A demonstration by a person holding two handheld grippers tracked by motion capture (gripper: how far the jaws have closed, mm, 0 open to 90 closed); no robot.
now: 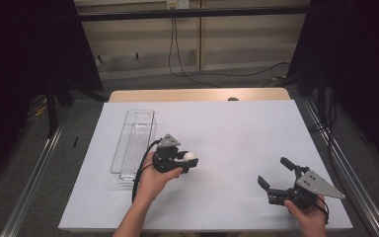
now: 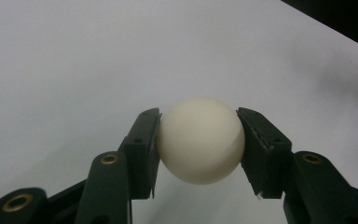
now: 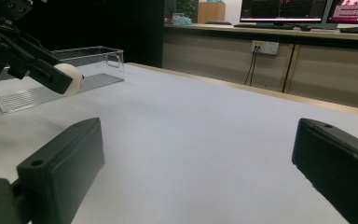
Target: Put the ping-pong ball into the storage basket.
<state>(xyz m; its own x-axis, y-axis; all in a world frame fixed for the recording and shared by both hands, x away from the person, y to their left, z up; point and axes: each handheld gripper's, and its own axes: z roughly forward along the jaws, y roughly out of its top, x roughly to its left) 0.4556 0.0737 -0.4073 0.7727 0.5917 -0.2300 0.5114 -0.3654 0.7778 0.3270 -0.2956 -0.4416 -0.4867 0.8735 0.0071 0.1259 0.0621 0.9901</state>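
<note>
Ball (image 2: 200, 140) | clamped in left tongs (image 2: 199, 144) | right tongs (image 3: 196, 163) wide | right gripper view: clear bin (image 3: 93, 52) behind

Ball (image 2: 200, 140) smooth, matt cream; tray (image 1: 134, 143) clear glossy plastic; table (image 1: 237, 128) matt white.
</note>
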